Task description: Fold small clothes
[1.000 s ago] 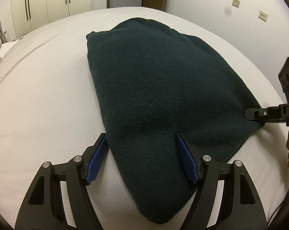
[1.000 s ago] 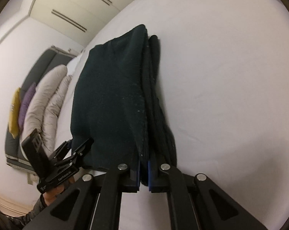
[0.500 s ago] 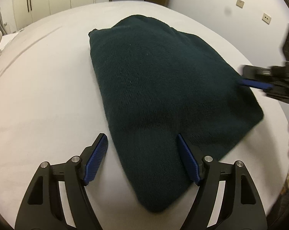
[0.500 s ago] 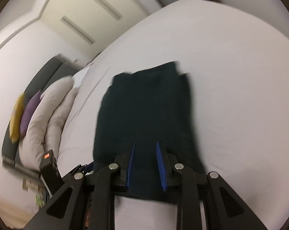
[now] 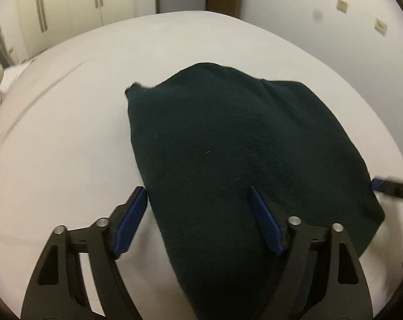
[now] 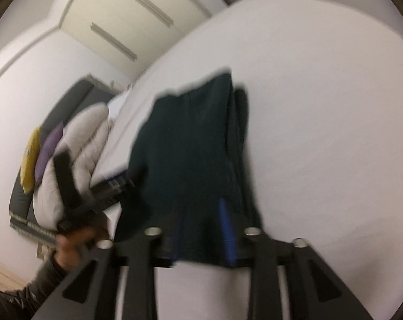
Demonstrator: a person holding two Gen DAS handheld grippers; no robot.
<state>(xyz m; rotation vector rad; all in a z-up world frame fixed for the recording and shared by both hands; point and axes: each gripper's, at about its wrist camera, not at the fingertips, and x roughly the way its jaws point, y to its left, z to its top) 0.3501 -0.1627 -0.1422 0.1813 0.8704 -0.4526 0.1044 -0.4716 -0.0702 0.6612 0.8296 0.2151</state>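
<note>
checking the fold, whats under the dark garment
The garment lies on the white bed sheet. In the right wrist view, more dark folded layers show along its edge. What lies under its middle is covered.

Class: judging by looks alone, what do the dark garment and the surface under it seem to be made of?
Dark green garment: probably fleece or soft knit; matte, fuzzy nap with flecks of lint. White bed sheet: likely smooth woven cotton; matte, with shallow creases.

Left gripper (image 5: 196,208) fingers opening wide; right gripper (image 6: 204,226) fingers opening, gripping nothing
</note>
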